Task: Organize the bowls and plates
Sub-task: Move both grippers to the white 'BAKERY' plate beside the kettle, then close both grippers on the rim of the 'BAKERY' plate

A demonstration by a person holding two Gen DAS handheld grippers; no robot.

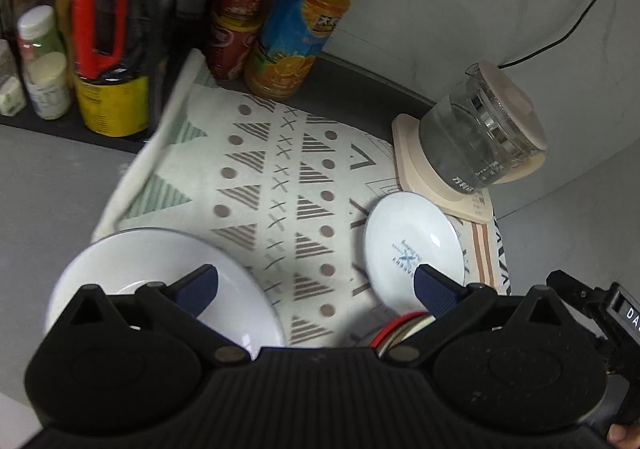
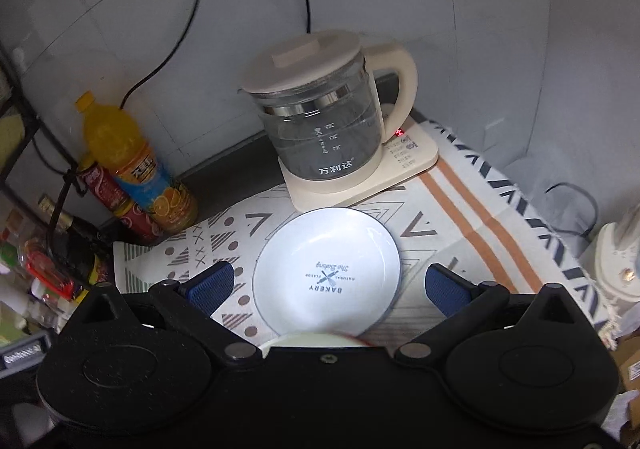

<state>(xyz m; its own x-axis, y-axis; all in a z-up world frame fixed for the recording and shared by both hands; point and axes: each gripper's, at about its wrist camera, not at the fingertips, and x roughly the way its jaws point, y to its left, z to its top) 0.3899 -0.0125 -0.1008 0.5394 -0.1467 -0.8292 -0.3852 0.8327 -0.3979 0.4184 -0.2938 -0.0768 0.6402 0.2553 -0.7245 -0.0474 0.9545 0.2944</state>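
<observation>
Bakery plate lies flat on patterned mat on desk, just before kettle base. Right tongs released, jaws spread wide, plate dead ahead between them; round, so no long axis. Left tongs also released, same plate off to right, larger white plate under left finger. Right hand looks nearer, better aligned.
</observation>
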